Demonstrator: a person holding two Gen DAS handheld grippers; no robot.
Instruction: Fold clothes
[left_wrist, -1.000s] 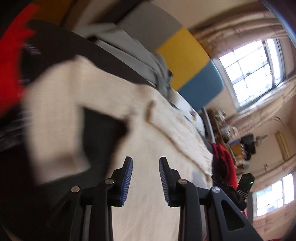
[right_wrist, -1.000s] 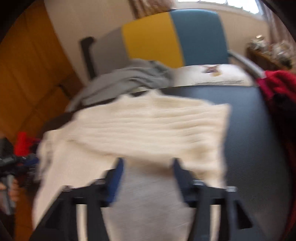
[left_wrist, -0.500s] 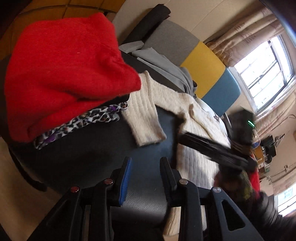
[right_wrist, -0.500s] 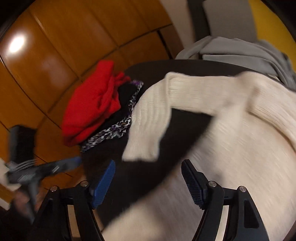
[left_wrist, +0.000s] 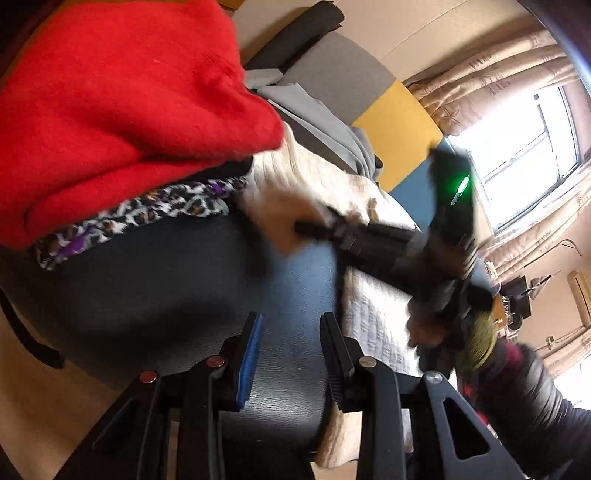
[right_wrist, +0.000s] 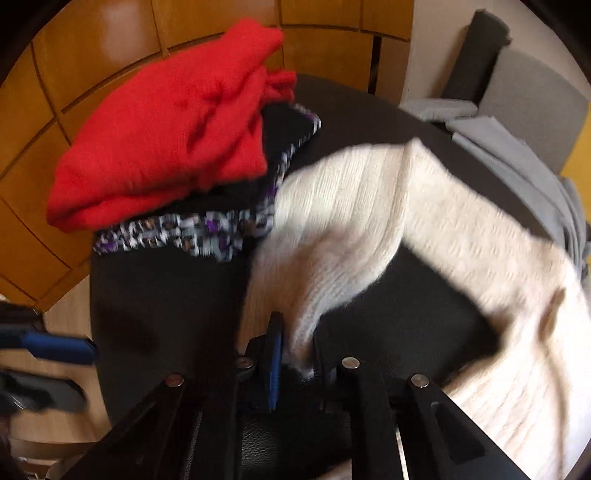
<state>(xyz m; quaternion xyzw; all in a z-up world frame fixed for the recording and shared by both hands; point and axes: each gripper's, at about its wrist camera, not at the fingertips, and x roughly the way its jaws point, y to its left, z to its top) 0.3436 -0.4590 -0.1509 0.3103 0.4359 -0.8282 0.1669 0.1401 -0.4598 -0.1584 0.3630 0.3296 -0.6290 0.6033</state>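
Note:
A cream knit sweater (right_wrist: 461, 258) lies spread on a round black table (right_wrist: 166, 295). My right gripper (right_wrist: 297, 350) is shut on the cuff of the sweater's sleeve (right_wrist: 332, 236), which rises off the table. In the left wrist view the same sweater (left_wrist: 373, 321) lies to the right, and the right gripper (left_wrist: 314, 229) reaches across it to the sleeve end. My left gripper (left_wrist: 290, 354) is open, low over bare table (left_wrist: 166, 295) near its edge, holding nothing.
A folded red sweater (right_wrist: 177, 125) sits on a leopard-print garment (right_wrist: 192, 232) at the table's left. A grey garment (right_wrist: 517, 155) drapes at the far side by a grey, yellow and blue chair (left_wrist: 391, 122). A person's dark sleeve (left_wrist: 532, 402) shows at the right.
My right gripper went from wide open to shut on the sleeve cuff and lifted it. My left gripper pulled back off the sweater to the table's edge and stays open.

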